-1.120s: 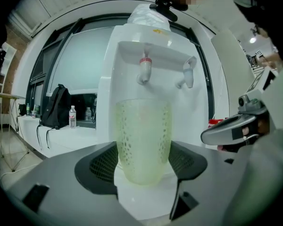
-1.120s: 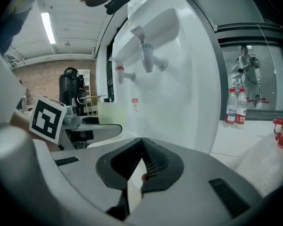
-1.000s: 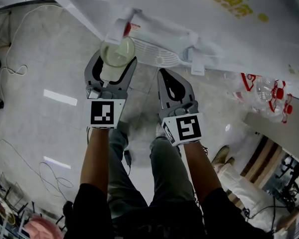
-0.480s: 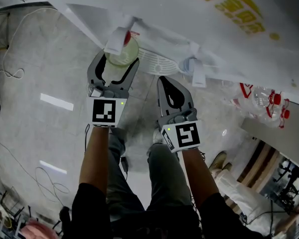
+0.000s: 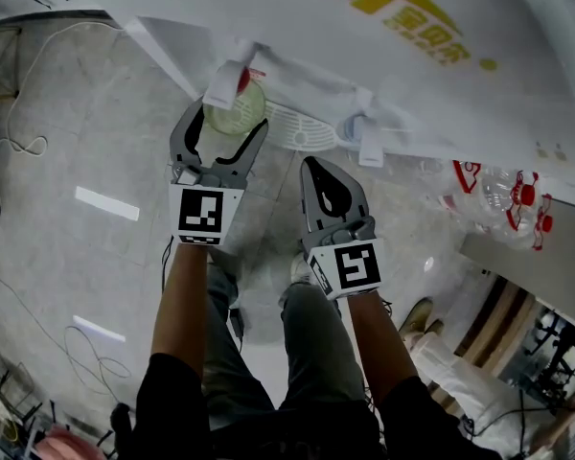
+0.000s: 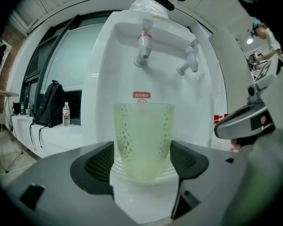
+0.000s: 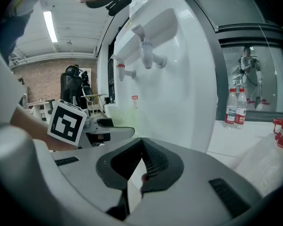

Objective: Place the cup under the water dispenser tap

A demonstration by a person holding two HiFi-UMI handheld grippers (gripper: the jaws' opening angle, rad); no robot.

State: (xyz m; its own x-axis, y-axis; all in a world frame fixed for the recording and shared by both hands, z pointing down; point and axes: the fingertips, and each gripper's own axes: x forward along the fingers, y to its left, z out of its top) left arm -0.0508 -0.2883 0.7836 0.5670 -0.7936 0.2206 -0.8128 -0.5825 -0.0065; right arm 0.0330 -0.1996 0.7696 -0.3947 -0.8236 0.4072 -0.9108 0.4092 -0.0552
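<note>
A pale green translucent cup [image 6: 143, 140] stands upright on the white drip tray [image 6: 166, 174] of the water dispenser [image 5: 412, 75], straight below the red-marked tap [image 6: 142, 48]. My left gripper [image 6: 142, 163] brackets the cup; its jaws are opening, and a thin gap shows between each pad and the cup wall. From the head view the cup [image 5: 235, 108] sits between the left gripper [image 5: 228, 119] tips, under the tap [image 5: 232, 70]. My right gripper [image 5: 312, 165] hangs shut and empty beside it, short of the tray [image 5: 302, 123]; its pads meet in the right gripper view [image 7: 141, 149].
A second tap [image 6: 191, 60] juts out to the right of the first. Water bottles in a clear bag [image 5: 503, 185] lie right of the dispenser. Cables [image 5: 19, 132] trail on the floor at left. A backpack [image 6: 49, 102] and a bottle [image 6: 66, 114] sit on a far counter.
The left gripper carried the cup a little further in under the red tap, and its jaws have spread off the cup. The right gripper has stayed put.
</note>
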